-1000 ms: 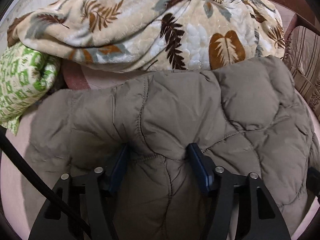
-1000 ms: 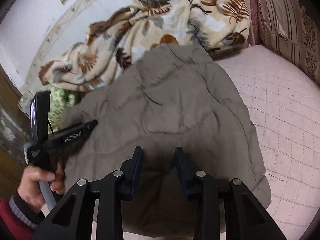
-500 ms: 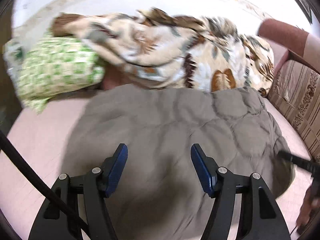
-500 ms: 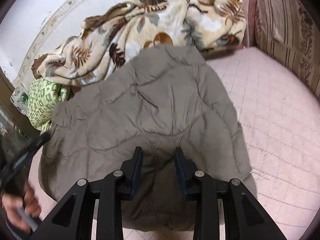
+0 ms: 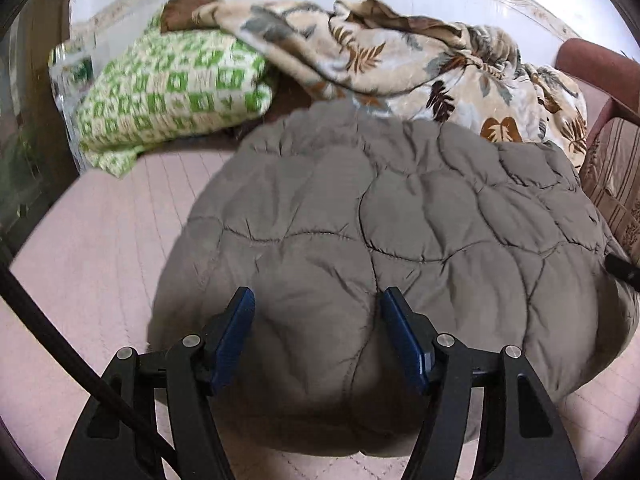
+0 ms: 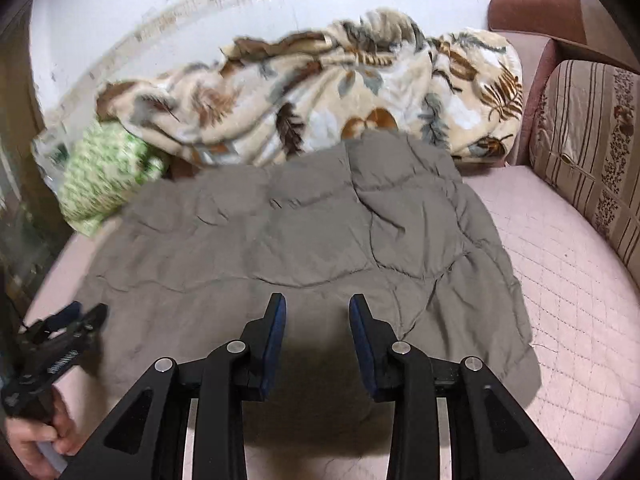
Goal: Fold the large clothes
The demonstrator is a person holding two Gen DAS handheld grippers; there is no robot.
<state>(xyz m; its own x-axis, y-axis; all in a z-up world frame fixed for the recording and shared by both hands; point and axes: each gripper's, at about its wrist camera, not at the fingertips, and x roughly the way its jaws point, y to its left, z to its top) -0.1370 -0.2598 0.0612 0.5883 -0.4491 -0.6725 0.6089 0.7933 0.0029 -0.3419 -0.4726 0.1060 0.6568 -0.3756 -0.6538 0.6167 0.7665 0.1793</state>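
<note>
Left claw [image 5: 316, 304] and right claw [image 6: 316, 312] both spread apart, gripping nothing, over the near edge of the grey quilted jacket [image 5: 400, 216] lying on the pink bed [image 6: 560, 280]; leaf-print blanket [image 6: 320, 96] heaped beyond.

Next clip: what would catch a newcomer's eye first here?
A big grey quilted jacket lies spread across the middle of the pink bed. Behind it, against the wall, a leaf-print blanket is heaped, with a green checked bundle to its left. Both grippers, left and right, hang open at the jacket's near edge.
</note>
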